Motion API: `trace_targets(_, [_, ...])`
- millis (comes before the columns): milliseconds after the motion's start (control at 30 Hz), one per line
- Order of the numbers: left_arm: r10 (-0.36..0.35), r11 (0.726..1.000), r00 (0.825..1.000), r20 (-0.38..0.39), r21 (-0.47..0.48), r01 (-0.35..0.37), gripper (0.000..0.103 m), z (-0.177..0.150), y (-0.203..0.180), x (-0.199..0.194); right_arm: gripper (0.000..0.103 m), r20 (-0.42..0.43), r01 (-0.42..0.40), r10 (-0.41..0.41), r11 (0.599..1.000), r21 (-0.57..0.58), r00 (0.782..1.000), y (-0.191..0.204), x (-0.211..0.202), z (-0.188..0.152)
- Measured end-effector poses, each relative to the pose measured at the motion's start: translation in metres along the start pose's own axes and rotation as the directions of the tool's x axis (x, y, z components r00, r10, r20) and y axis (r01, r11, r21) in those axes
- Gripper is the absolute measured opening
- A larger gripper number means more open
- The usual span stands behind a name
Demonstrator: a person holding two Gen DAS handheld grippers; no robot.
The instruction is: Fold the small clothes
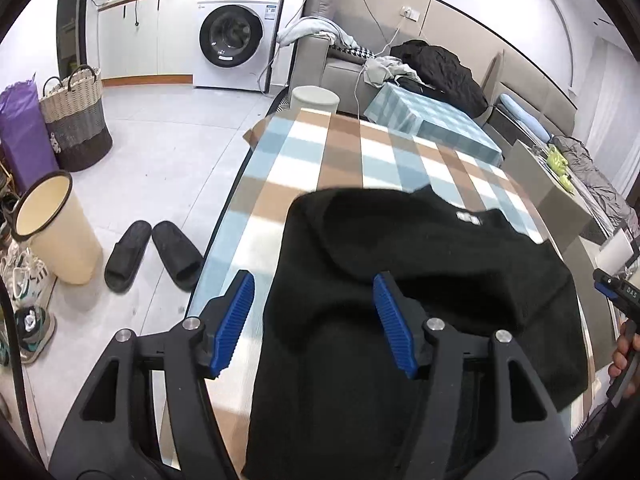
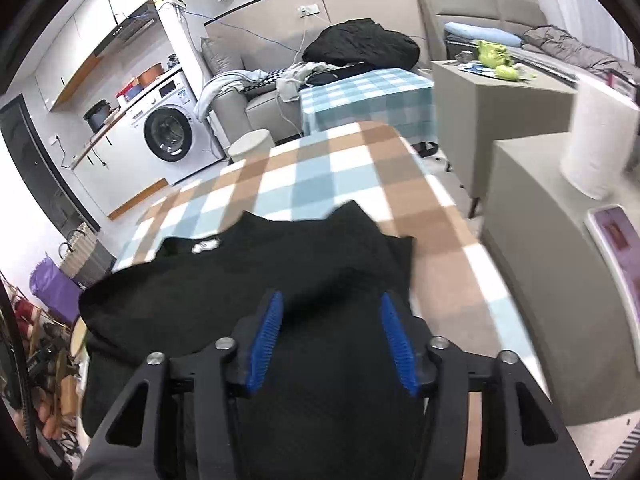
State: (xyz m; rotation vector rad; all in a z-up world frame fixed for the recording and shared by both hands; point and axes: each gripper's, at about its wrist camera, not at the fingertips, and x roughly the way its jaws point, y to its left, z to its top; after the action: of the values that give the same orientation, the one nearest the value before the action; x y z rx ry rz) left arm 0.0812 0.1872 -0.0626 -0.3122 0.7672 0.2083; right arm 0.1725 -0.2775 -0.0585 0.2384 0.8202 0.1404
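Worktop (image 1: 340, 152): covered with a checked cloth in brown, light blue and white; it runs away from both cameras toward the sofa (image 1: 344, 68).
Black garment (image 1: 420, 280): it lies on the near part of the worktop, folded over itself, with loose folds on top. Its long axis goes from the near edge toward the far side. The neck opening (image 1: 468, 216), with a small white label, is at the far end, so the garment points away from the cameras. In the right wrist view the same garment (image 2: 256, 280) shows the label toward the left, and its left part reaches past the worktop edge.
Left claw (image 1: 314, 322): the jaws stand apart, about half way open, with nothing held. The left blue pad (image 1: 232, 320) is over the checked cloth, beside the garment's left edge; the right pad is over the black fabric. Contact with the fabric I cannot tell.
Right claw (image 2: 330, 342): also about half way open, gripping nothing; both blue pads (image 2: 266, 340) are above the black fabric.
Slippers (image 1: 152, 254): one black pair on the floor, left of the worktop.
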Motion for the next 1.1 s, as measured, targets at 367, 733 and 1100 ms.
trace_targets(367, [-0.051,0.995,0.996,-0.075,0.076,0.057,0.06,0.035,-0.042,0.063,0.054,-0.129,-0.051,0.039,0.994,-0.095,0.991,0.052,0.089,0.002])
trace_targets(733, [-0.05,0.998,0.99,-0.129,0.038,0.056,0.06,0.022,-0.031,0.087,0.042,-0.144,0.067,-0.114,0.953,-0.294,0.983,0.075,0.129,-0.019])
trace_targets(1100, [-0.045,0.999,0.996,-0.077,0.017,0.047,0.06,0.029,-0.022,0.068,0.001,0.003,-0.073,0.074,0.987,-0.147,0.997,0.061,0.096,0.004])
